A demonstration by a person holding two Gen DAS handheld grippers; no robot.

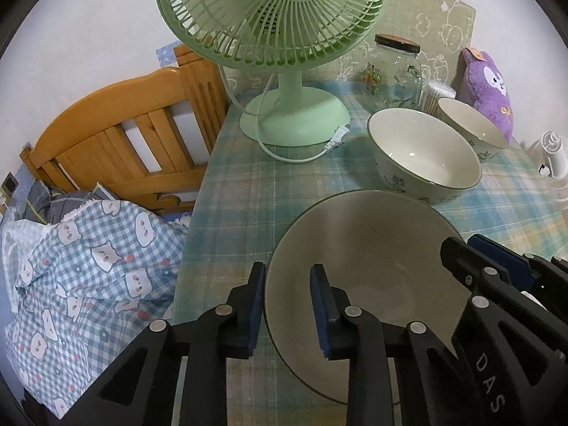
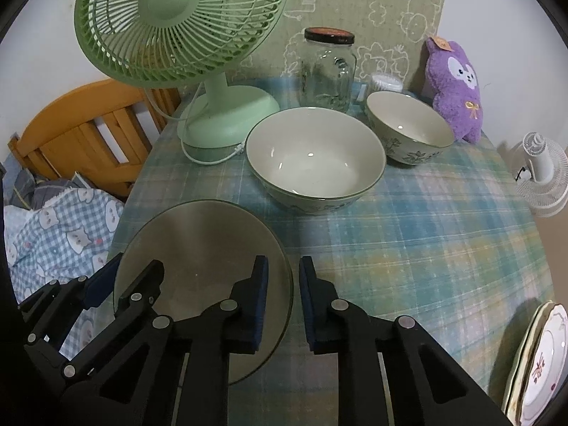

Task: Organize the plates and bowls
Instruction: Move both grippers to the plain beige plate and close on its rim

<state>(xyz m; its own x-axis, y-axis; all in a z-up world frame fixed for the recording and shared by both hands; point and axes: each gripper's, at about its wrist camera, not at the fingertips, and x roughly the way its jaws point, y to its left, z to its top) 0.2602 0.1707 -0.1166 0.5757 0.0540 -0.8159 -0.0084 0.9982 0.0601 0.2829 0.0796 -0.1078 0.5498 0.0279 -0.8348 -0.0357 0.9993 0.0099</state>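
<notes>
A large pale green plate (image 1: 369,248) (image 2: 202,241) lies near the front left of the table. My left gripper (image 1: 287,305) is open, its jaws astride the plate's left rim. My right gripper (image 2: 284,305) is open, its jaws astride the plate's right rim; it also shows in the left wrist view (image 1: 472,259). The left gripper shows in the right wrist view (image 2: 127,277). A big floral bowl (image 1: 422,152) (image 2: 316,156) stands behind the plate. A smaller floral bowl (image 1: 472,124) (image 2: 408,127) stands to its right. Stacked patterned plates (image 2: 539,362) lie at the table's right front edge.
A green desk fan (image 1: 284,35) (image 2: 184,35) with its cord stands at the back left. A glass jar (image 1: 394,71) (image 2: 328,71), a cotton swab tub (image 2: 385,83) and a purple plush (image 1: 486,85) (image 2: 454,85) line the back. A wooden bed frame (image 1: 124,131) and bedding (image 1: 88,266) lie left of the table.
</notes>
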